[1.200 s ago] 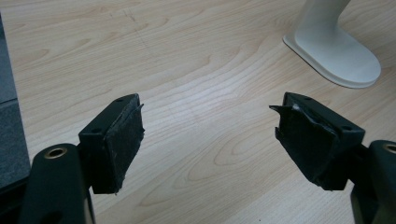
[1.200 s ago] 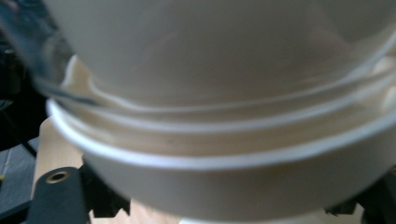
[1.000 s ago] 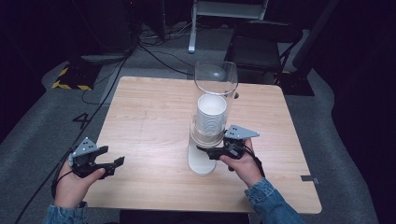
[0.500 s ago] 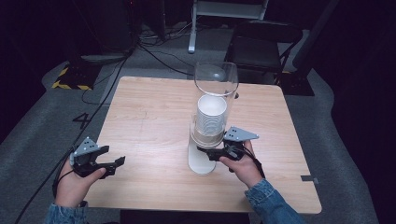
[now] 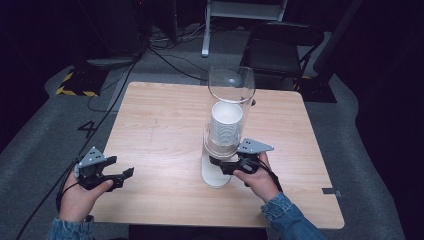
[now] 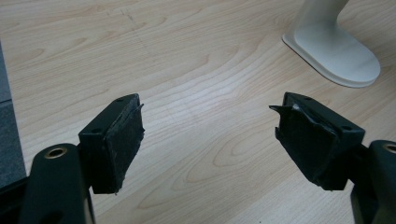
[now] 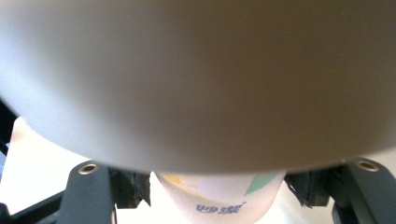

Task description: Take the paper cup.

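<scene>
A cup dispenser stands mid-table: a clear tube (image 5: 231, 82) with a stack of white paper cups (image 5: 226, 122) on a white foot (image 5: 215, 177). My right gripper (image 5: 220, 165) reaches in at the tube's lower end from the right. In the right gripper view its jaws have just been closing, and its gripper (image 7: 219, 191) grips the lowest paper cup (image 7: 219, 205), which has blue print, from both sides under the pale dispenser ring (image 7: 196, 79). My left gripper (image 5: 127, 174) rests at the table's front left, open and empty (image 6: 210, 140), with the white foot (image 6: 336, 56) ahead of it.
The wooden table (image 5: 165, 120) has bare surface left of the dispenser. A dark chair (image 5: 280, 50) and floor cables (image 5: 165, 55) lie beyond the far edge. Grey carpet surrounds the table.
The right gripper's jaws have drawn in on the cup under the dispenser. The left hand and its gripper have stayed where they were.
</scene>
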`<state>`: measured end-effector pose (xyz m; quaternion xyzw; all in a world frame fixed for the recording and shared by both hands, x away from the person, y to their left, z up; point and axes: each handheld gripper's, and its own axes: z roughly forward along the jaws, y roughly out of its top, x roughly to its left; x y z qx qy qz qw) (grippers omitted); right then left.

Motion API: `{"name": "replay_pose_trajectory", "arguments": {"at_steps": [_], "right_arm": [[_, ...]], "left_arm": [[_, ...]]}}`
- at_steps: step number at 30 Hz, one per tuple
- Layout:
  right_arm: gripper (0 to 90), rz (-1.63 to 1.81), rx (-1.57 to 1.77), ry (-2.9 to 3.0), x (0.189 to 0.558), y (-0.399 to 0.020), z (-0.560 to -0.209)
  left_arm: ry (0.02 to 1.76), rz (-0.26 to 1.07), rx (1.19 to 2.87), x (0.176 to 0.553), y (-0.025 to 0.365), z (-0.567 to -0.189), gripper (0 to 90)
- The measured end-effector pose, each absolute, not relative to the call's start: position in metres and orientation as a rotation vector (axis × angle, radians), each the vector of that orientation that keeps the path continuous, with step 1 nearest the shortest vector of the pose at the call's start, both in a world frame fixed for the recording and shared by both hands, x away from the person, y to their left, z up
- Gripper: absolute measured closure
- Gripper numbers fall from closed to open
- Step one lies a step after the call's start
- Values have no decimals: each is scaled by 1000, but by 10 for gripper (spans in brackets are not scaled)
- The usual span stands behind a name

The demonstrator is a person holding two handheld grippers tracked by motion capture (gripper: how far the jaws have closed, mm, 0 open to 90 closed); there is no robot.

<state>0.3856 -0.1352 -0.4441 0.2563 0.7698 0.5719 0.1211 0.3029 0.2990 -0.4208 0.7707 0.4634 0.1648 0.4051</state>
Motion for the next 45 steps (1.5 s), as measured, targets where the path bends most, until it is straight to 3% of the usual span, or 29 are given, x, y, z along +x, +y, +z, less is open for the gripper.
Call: {"name": "replay_pose_trajectory", "arguments": {"at_steps": [45], "right_arm": [[349,1387,774,2422,373,-160,-470]], "left_arm": [[1106,362,1974,328,280,-422,225]]}}
